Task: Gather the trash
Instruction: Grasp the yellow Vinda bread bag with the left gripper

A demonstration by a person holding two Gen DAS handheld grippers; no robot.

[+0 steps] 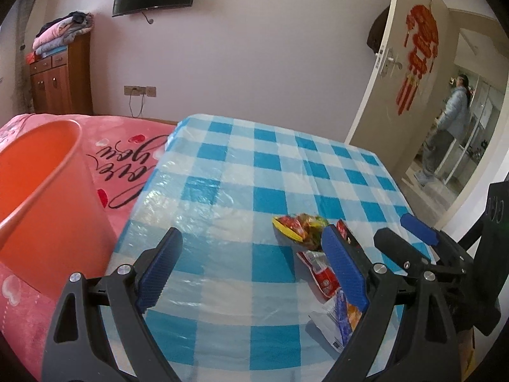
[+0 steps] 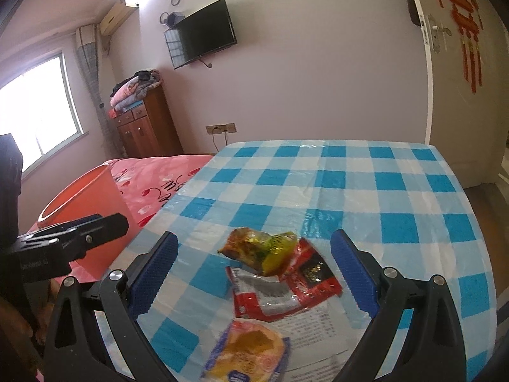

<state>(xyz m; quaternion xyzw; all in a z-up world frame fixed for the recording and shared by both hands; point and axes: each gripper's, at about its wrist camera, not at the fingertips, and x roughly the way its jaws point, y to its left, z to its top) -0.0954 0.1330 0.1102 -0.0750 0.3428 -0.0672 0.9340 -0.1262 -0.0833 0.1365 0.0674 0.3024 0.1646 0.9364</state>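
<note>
Snack wrappers (image 2: 280, 273), light, crinkly, slippery; pinch a raised fold at twelve o'clock from the right claw (image 2: 254, 270); both claws gape empty.

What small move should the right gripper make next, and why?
Probably lower the open right gripper onto the red wrapper and close. The wrapper lies loose on the checked table between the fingers, and the orange bin waits at the left.

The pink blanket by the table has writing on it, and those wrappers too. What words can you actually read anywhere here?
"love you": black script on the pink blanket, seen upside down; its first letter is cut off.
Red paper decoration on the door: characters, too distorted to read.
Red wrapper, yellow-green wrapper, orange snack packet: print too blurred.
Left claw's body: small lettering, unreadable.
</note>
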